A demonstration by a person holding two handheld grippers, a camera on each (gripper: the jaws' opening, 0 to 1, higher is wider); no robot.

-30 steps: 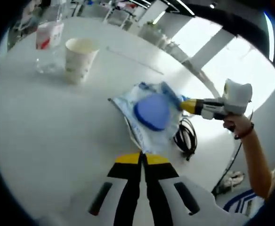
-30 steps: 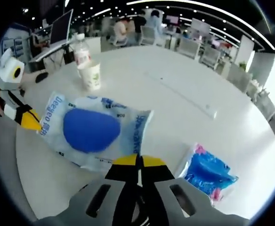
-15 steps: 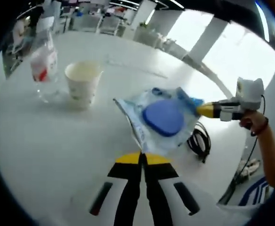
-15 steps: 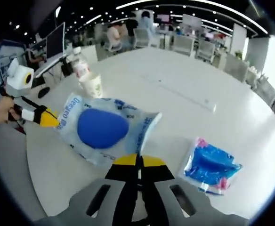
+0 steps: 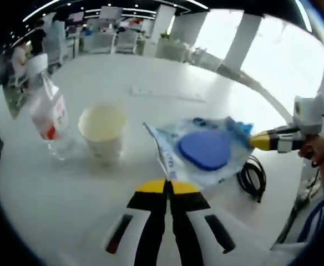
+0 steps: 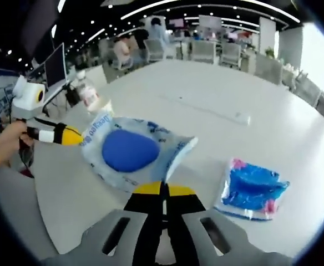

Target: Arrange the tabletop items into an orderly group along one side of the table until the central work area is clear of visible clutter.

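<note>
bottle (image 5: 46, 113): far left in the left gripper view, clear plastic, red-white label, upright on the white table (image 5: 67, 188); also seen small at the far edge in the right gripper view.
cup (image 5: 102, 130): paper, upright, just right of the bottle, near but apart from it.
left gripper (image 5: 167, 186): jaws pressed together, yellow tips pinching the near edge of the pouch; in the right gripper view it came in from the left, held by a hand (image 6: 4, 149).
pouch (image 5: 201, 151): clear-blue plastic bag with a dark blue oval pad inside, blue print on the film. Held between both grippers, 1 at each end, stretched across and tilted. Could not tell if its underside touched the table. Sat just right of the cup in the left gripper view.
cable (image 5: 252, 177): black coil on the table, right of and partly behind the pouch.
right gripper (image 6: 163, 189): jaws closed on the opposite edge of the pouch; in the left gripper view it entered from the right, yellow tip at the bag's corner.
pack (image 6: 253, 188): 2nd packet, bright blue with pink bits, flat on the table, right of the right gripper and apart from the pouch.
background: open office, desks, chairs, monitor, seated people, ceiling light strips.
</note>
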